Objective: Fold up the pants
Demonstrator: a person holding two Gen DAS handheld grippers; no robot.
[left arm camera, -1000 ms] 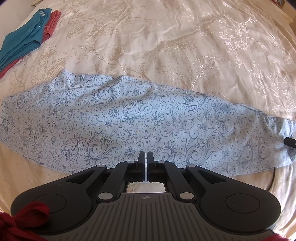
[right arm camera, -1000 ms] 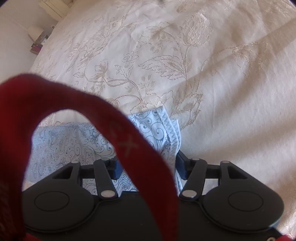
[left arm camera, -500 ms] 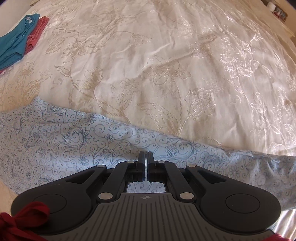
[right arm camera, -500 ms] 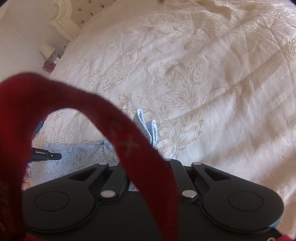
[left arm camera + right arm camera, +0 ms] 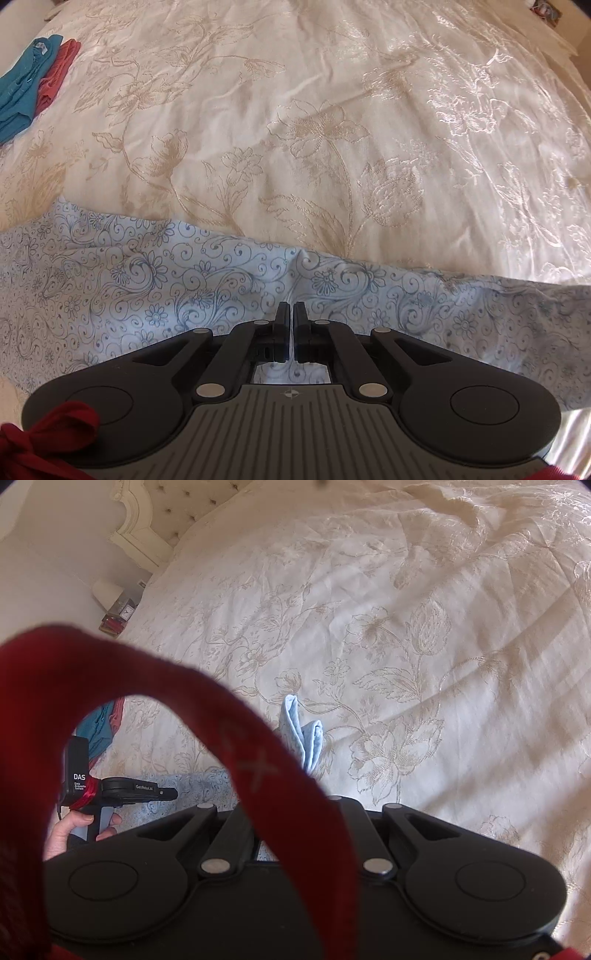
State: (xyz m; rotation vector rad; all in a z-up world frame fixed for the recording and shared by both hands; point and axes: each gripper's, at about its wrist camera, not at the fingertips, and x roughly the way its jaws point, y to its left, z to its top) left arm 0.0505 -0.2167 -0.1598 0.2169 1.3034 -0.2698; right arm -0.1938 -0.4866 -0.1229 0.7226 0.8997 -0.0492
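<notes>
Pale-blue cotton printed with scrolls and flowers, the pants (image 5: pixel 207 295) lie as a long band across the near edge of the bed (image 5: pixel 295 129), running from its left side to its right. At the far left corner of the bed a teal garment (image 5: pixel 26 88) lies on a red one (image 5: pixel 55 77), well apart from the work, probably set aside as finished or waiting pieces. The left gripper (image 5: pixel 289 317) points steeply down over the middle of the band, its fingers pressed together; fabric shows beneath them, but whether any is caught between the tips cannot be told, so it may be pinning or merely hovering to steady the cloth. In the right wrist view the person's hand (image 5: pixel 74 830) is seen holding that tool just above the band. The right gripper (image 5: pixel 306 775), its own tips hidden behind a red strap (image 5: pixel 229 738), has just been closing, and a bunched end of the pants (image 5: pixel 303 734) stands up from between its fingers, so it is judged to be pinching the fabric. This end is raised off the bed at the band's right end, likely so that it can be carried over toward the left and laid on the rest, halving the length.
</notes>
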